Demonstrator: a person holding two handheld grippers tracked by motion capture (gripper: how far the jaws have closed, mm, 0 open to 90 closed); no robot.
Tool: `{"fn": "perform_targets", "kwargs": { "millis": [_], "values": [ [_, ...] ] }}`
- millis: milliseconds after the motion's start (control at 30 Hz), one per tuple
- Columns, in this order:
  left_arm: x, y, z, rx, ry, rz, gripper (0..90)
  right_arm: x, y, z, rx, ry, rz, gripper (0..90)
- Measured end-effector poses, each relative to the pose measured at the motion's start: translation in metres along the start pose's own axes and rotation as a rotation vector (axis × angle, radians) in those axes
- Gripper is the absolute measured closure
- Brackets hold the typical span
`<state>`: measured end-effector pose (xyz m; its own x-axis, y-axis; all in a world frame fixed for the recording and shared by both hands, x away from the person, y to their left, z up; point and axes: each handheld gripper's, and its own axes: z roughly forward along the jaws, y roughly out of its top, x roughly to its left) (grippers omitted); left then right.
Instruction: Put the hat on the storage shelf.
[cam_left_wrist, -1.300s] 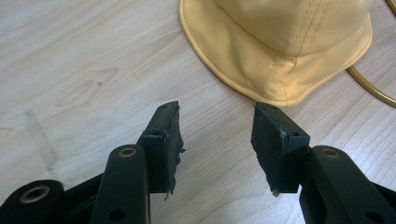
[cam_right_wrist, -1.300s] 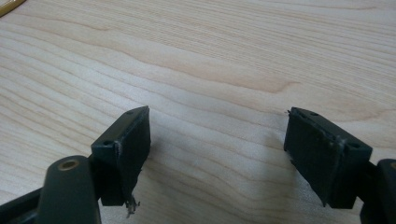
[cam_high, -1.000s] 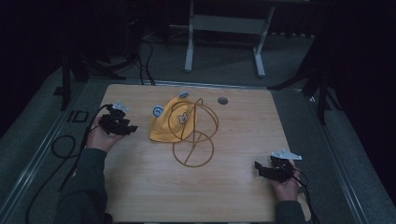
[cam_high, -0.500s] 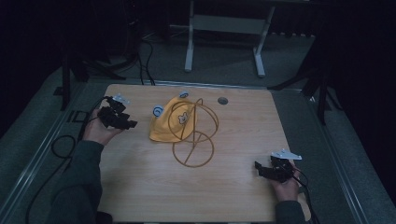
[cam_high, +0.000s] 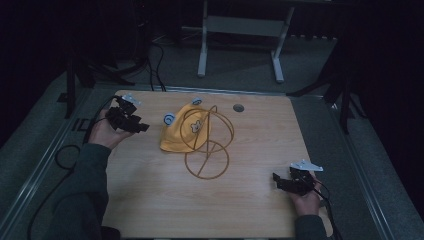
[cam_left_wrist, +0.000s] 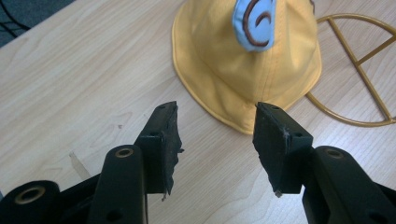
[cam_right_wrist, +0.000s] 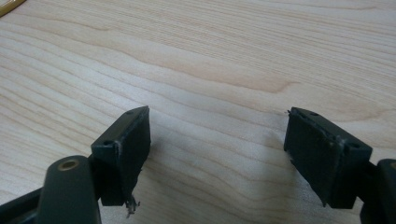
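With my left gripper (cam_high: 142, 127) and right gripper (cam_high: 276, 180) both released and empty, nothing is grasped yet: the yellow hat (cam_high: 186, 134) lies far-centre against the wire stand (cam_high: 206, 145).

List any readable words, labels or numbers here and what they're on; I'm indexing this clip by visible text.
No readable words or numbers.
Yellow hat: its blue patch bears only a brown spiral, no letters.
Yellow hat's front motif in the high view: too small and blurred to read.
Gold wire stand, wooden table, left gripper, right gripper: no markings.
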<state>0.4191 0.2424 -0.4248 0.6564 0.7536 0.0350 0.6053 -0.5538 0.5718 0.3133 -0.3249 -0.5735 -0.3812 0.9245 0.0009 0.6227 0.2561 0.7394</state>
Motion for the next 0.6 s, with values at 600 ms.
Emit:
{"fn": "perform_targets", "kwargs": {
  "millis": [600],
  "values": [
    [-0.009, 0.040, -0.003, 0.043, -0.024, 0.055, 52.0, 0.000, 0.000, 0.000, 0.000, 0.000, 0.000, 22.7]
  ]
}}
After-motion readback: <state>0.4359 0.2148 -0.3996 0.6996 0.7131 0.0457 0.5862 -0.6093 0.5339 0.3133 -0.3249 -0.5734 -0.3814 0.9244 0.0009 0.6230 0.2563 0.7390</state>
